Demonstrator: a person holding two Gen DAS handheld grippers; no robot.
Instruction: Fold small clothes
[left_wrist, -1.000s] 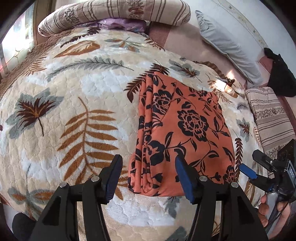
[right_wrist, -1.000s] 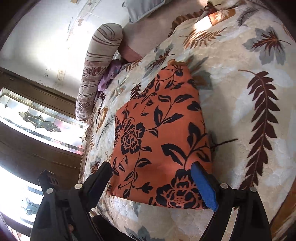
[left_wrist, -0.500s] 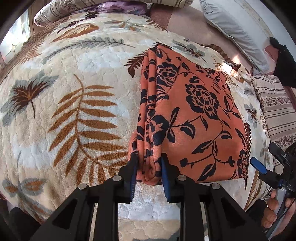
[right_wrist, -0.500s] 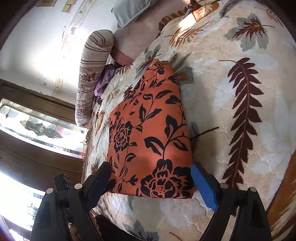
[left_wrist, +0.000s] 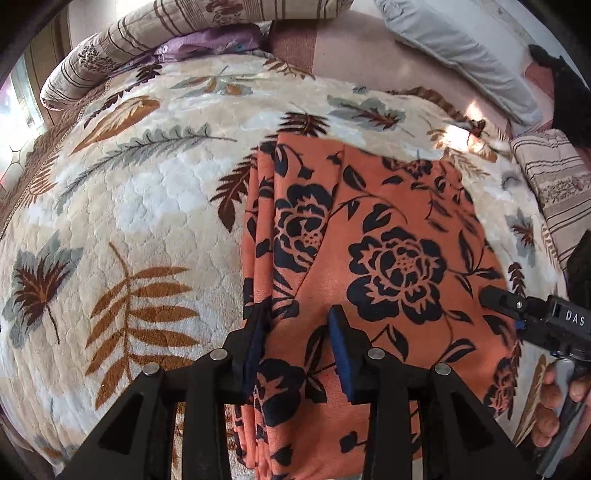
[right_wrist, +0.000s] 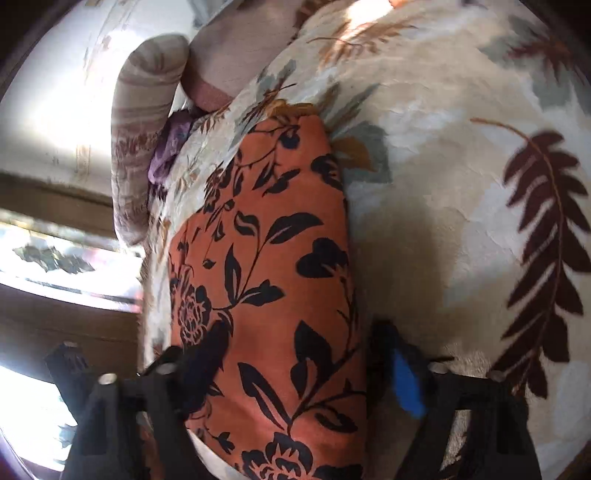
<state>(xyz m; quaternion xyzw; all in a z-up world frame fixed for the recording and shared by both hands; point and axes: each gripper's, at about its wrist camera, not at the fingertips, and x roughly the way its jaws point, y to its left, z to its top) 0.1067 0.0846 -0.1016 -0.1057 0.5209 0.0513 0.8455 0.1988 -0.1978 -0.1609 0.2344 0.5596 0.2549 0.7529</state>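
An orange garment with black flowers (left_wrist: 369, 258) lies folded on the leaf-patterned blanket (left_wrist: 129, 221). My left gripper (left_wrist: 299, 332) is shut on the garment's near left corner, its blue pads pinching the stacked folds, and the cloth hangs down below the fingers. In the right wrist view the garment (right_wrist: 280, 258) passes between the fingers of my right gripper (right_wrist: 306, 354), which stands wide open around the near right edge. The right gripper also shows at the right of the left wrist view (left_wrist: 517, 310), held by a hand.
A striped bolster (left_wrist: 166, 40) and a purple cloth (left_wrist: 207, 40) lie at the far edge. A grey pillow (left_wrist: 461, 51) and a striped cushion (left_wrist: 554, 184) lie at the right. A window (right_wrist: 55, 258) shows at the left of the right wrist view.
My left gripper closed on the garment's near left corner and has lifted it. My right gripper moved forward so its open fingers straddle the near right edge.
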